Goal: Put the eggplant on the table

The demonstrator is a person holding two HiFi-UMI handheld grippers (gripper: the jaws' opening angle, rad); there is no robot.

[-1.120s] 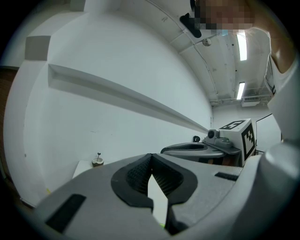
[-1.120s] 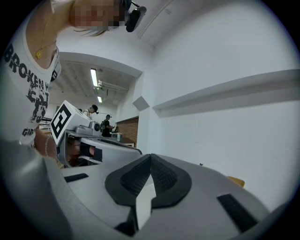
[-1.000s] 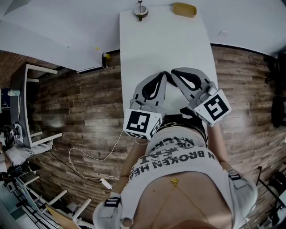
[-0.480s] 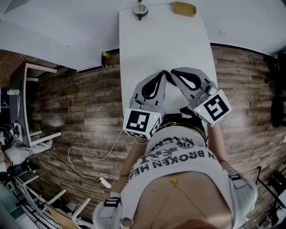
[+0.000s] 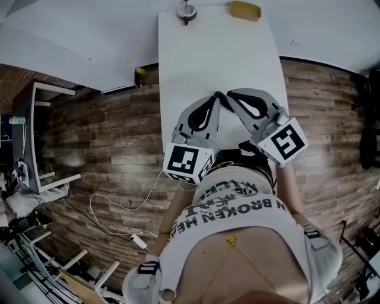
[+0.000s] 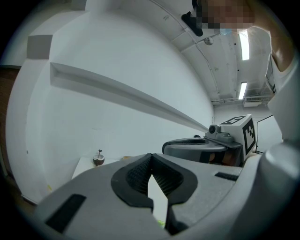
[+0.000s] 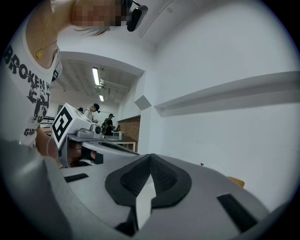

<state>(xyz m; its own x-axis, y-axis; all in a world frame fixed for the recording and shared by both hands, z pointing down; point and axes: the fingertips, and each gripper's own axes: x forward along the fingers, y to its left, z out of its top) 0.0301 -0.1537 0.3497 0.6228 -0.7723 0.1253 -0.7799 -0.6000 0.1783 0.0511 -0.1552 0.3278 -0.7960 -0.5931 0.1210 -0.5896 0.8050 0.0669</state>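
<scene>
Left gripper [image 6: 151, 158]: jaws closed tip to tip, nothing between. Right gripper [image 7: 150, 157]: same, empty. 2 tips side by side over near end of white table [image 5: 214, 56], frame centre. Eggplant in no view; yellow dish [image 5: 245, 12] at top, contents unclear. Likely light, smooth, slippery, firm: grip mid-body.

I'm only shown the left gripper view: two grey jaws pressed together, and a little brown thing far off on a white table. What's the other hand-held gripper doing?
Observer: In its own view the right hand-held gripper is shut too, nothing between its jaws.
Operator: Where are the two?
Observer: The head view shows it beside the left hand-held gripper over the near end of the table, tips close together.
Operator: Anything else on that table?
Observer: A yellow oblong thing lies at the far end, right of the brown thing.
</scene>
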